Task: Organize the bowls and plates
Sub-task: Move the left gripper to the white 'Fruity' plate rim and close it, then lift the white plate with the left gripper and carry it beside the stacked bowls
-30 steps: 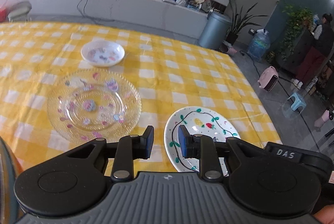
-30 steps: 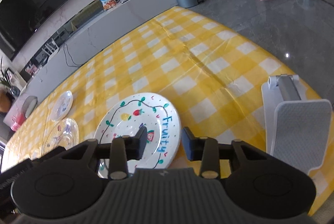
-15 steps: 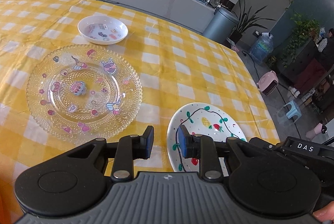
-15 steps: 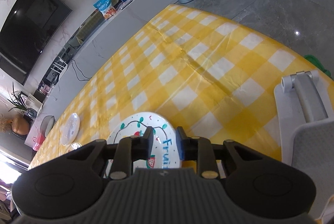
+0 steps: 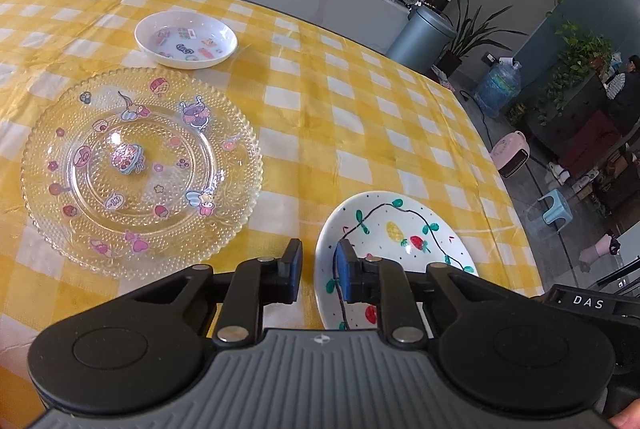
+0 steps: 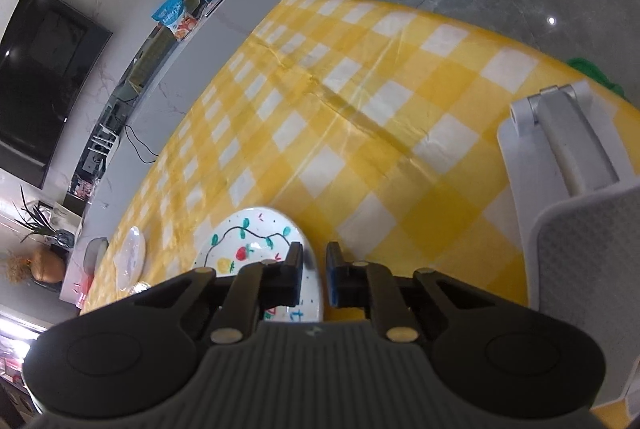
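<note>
Both tools tilt down over the yellow checked tabletop, flanking the painted plate. The left tool is narrowing astride its left rim; the right tool is narrowing around its right rim.

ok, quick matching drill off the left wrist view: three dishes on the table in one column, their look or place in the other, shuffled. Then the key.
Things:
1. clear glass plate
2. small white bowl
3. fruit-painted white plate

Descriptions:
A. nearest the left gripper, its rim between the closing jaws
B. farthest back, small stickers inside
C. see-through, beaded rim, cartoon stickers

Pairs: 1-C, 2-B, 3-A
</note>
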`<state>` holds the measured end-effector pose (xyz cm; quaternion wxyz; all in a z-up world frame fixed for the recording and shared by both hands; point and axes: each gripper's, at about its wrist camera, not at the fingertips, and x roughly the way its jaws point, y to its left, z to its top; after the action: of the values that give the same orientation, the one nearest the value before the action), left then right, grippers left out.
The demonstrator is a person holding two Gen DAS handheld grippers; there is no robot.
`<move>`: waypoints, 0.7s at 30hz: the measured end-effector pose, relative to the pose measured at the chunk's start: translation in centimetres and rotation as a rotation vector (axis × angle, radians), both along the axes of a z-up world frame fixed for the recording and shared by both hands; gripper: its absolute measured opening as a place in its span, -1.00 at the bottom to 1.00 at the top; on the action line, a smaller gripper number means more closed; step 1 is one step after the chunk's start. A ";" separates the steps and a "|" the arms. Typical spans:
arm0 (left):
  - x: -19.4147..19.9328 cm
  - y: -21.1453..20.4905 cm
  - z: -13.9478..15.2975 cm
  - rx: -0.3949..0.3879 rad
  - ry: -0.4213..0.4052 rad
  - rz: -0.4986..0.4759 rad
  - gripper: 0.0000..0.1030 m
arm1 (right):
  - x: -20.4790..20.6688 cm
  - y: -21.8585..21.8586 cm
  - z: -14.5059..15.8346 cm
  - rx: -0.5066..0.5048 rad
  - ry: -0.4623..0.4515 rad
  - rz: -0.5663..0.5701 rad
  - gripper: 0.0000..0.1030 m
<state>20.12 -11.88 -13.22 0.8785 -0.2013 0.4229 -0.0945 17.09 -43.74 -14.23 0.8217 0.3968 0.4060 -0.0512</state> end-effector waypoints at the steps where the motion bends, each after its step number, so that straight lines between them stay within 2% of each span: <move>1: 0.0 0.0 0.0 -0.004 -0.004 -0.001 -0.61 | 0.0 0.1 0.0 0.000 0.000 0.003 -0.80; 4: -0.1 -0.3 -0.1 -0.007 -0.006 -0.014 -0.74 | 0.0 0.4 0.0 -0.013 0.003 0.003 -0.86; 13: -0.8 -0.3 0.8 0.004 -0.037 -0.005 -0.82 | -0.1 0.7 0.4 -0.049 -0.015 0.023 -0.90; 21: -2.7 0.7 2.6 -0.011 -0.058 0.032 -0.86 | -1.5 0.5 0.9 0.008 -0.026 0.056 -0.93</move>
<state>17.40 -11.19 -10.59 0.8907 -0.2100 0.3932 -0.0887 15.59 -43.24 -13.30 0.8266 0.3890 0.4062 -0.0214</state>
